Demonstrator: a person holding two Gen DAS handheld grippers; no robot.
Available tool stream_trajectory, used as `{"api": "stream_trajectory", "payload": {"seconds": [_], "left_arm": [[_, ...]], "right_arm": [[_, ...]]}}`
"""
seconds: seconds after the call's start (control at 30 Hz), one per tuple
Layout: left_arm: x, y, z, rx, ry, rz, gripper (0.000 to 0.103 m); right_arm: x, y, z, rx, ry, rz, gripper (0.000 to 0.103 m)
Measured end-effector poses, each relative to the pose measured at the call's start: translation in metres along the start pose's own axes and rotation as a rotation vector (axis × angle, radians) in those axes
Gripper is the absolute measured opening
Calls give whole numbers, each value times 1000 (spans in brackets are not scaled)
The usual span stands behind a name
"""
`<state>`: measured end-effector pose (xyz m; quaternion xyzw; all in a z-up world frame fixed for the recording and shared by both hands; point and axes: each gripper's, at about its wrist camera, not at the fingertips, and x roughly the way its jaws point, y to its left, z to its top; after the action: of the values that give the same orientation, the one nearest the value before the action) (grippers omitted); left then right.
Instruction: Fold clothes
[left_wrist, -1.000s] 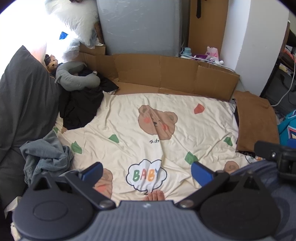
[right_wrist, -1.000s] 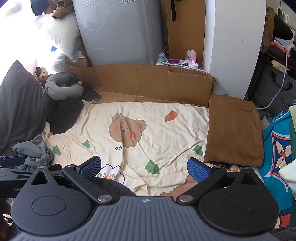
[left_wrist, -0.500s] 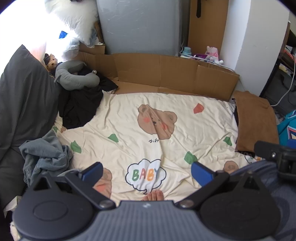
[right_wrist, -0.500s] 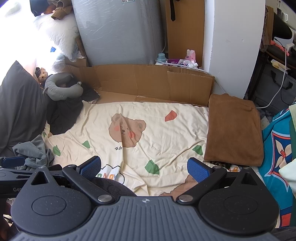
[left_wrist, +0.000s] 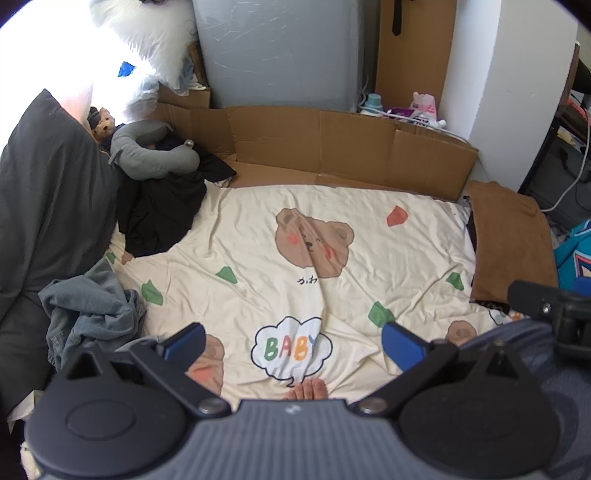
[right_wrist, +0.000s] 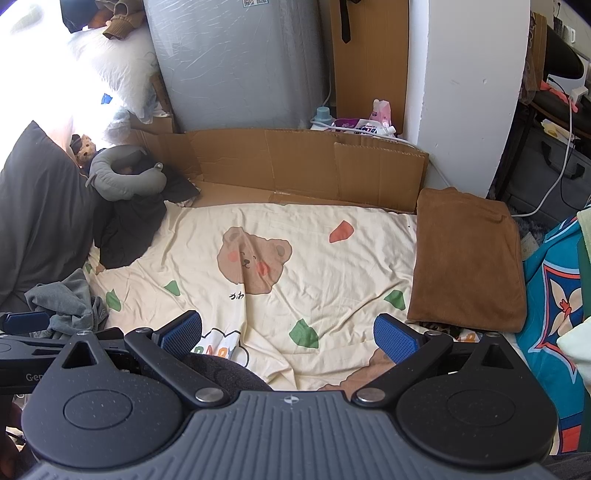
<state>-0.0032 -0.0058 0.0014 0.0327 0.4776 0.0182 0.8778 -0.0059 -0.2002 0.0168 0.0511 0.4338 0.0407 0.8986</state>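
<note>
Nothing is shifting since a second ago: we are still holding both grippers above the near edge of the cream bear-print sheet (left_wrist: 369, 229). Our left gripper (left_wrist: 291, 339) is hovering with its blue pads spread wide, gripping nothing, and our right gripper (right_wrist: 288, 332) is doing the same. We are seeing a crumpled grey-blue garment (left_wrist: 88, 306) lying at the sheet's left edge, a black garment (left_wrist: 159, 214) beyond it, and a folded brown garment (right_wrist: 465, 258) resting on the right.
</note>
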Motion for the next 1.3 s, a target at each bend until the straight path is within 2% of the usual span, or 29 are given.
{"api": "stream_trajectory", "payload": {"seconds": [0.77,1.0,1.2,1.3], "left_arm": [[-1,3,1,-2,1,5,102],[3,8,4,-5,23,-19,102],[-2,6,5,13,12,-28,102],[-3,13,8,-20,8,-54,102]], "right_arm": [[1,0,0,7,-2,7,102],[0,0,0,7,-10,-15,102],[-4,-3,3,29,-25,-32,102],[-5,-3,5,26,-28,-33,102]]}}
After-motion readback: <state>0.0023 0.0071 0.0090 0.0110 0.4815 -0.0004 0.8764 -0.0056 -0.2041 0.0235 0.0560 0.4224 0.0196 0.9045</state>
